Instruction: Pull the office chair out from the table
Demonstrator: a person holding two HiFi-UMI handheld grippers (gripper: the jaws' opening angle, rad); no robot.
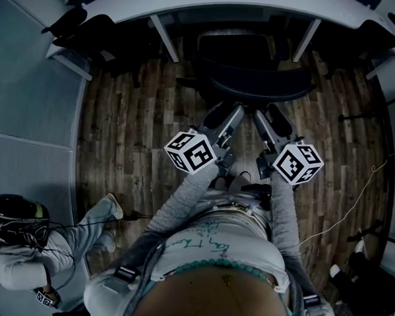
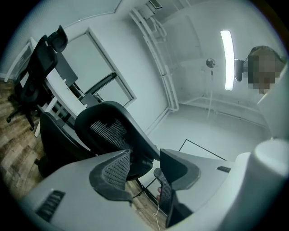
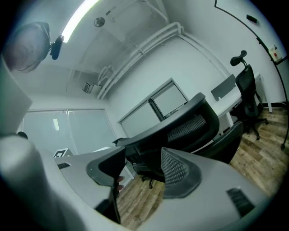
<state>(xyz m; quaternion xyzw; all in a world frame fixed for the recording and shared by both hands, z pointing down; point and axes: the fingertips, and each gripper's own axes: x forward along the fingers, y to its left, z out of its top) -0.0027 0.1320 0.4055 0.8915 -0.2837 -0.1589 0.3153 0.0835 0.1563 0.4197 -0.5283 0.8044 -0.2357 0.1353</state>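
Note:
The black mesh-backed office chair point(image 1: 255, 71) stands tucked under the white table point(image 1: 225, 3), its back toward me. Both grippers reach level toward the top of that backrest, side by side. My left gripper point(image 1: 216, 117) is open; in the left gripper view the backrest point(image 2: 113, 131) fills the space ahead, and its dark rim lies in the gap of the gripper point(image 2: 141, 173) without either pad pressing on it. My right gripper point(image 1: 279, 120) is open too. In the right gripper view the backrest point(image 3: 185, 124) crosses just beyond the gripper point(image 3: 143, 173), part of it showing in the gap.
Two slanted white table legs point(image 1: 164, 37) point(image 1: 306, 37) flank the chair. More black chairs stand at the far left point(image 1: 79, 29) and far right point(image 1: 382, 38). A person point(image 1: 21, 244) crouches on the wood floor at lower left. A thin cable point(image 1: 353, 208) trails at right.

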